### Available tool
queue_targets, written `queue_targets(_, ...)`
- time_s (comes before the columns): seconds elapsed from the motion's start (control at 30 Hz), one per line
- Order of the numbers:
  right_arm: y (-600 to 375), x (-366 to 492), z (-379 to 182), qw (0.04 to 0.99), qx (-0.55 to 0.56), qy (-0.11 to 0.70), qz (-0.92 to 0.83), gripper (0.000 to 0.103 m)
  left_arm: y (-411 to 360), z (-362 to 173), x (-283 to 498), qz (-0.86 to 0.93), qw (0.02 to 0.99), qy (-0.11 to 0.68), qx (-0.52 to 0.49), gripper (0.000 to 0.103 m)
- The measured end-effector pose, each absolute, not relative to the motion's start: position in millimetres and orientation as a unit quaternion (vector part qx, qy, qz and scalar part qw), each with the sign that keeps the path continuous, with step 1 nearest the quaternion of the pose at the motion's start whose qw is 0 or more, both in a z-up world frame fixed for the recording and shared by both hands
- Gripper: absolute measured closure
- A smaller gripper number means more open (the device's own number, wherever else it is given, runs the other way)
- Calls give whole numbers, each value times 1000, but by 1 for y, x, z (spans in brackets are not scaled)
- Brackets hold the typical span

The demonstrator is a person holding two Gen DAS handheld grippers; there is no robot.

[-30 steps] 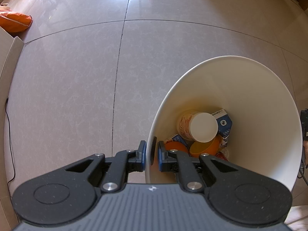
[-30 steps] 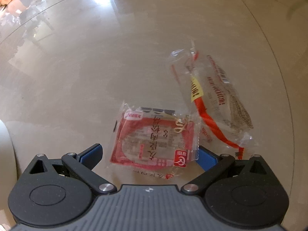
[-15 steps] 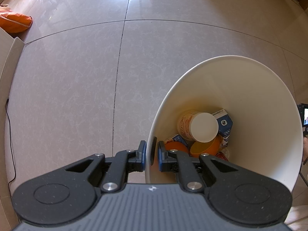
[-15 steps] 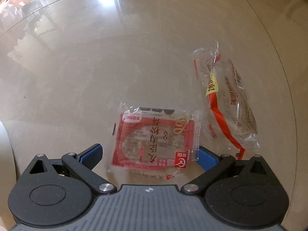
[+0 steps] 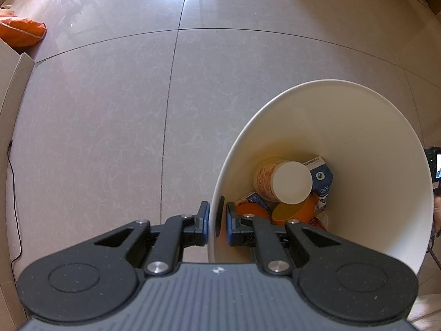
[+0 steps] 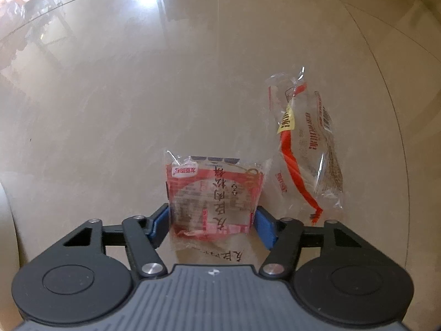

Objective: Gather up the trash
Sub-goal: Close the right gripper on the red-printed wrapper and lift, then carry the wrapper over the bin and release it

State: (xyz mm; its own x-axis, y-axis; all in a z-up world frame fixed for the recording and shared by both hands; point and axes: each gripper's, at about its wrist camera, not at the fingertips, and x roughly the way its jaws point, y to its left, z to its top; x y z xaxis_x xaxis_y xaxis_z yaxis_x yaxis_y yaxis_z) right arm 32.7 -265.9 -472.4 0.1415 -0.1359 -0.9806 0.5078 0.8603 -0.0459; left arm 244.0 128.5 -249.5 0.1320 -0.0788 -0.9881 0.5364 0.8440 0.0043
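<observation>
On the glossy beige tile floor (image 6: 115, 127), your right gripper (image 6: 210, 220) has the red snack wrapper (image 6: 213, 193) between its blue pads — the jaws have just been closing and now pinch it, bowing it upward. A clear bread wrapper (image 6: 306, 143) lies just beside it. Your left gripper (image 5: 216, 222) is clamped on the rim of the white trash bin (image 5: 372, 151), which holds an instant noodle cup (image 5: 281, 179) and cartons.

Red wrapper (image 6: 213, 193), white bin (image 5: 372, 143)
</observation>
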Motion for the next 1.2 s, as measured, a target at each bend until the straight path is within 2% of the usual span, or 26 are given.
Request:
queue_targets(0.27,-258,37,-447,733,152,634,-194,43,128,-249,243,-212,730,623,186,93)
queue_targets(0.6,-227,31,-384,738,91,656,-132,43,125,-250,242,-210,731,621,190,93)
queue_targets(0.9,-180,41,-278,757,27,650,-60,43,128,-249,242,-209,731,622,185,93)
queue_targets(1.2,-116,52,-172,798,-9,603,23,43,125,-249,241,-208,732,620,192,93)
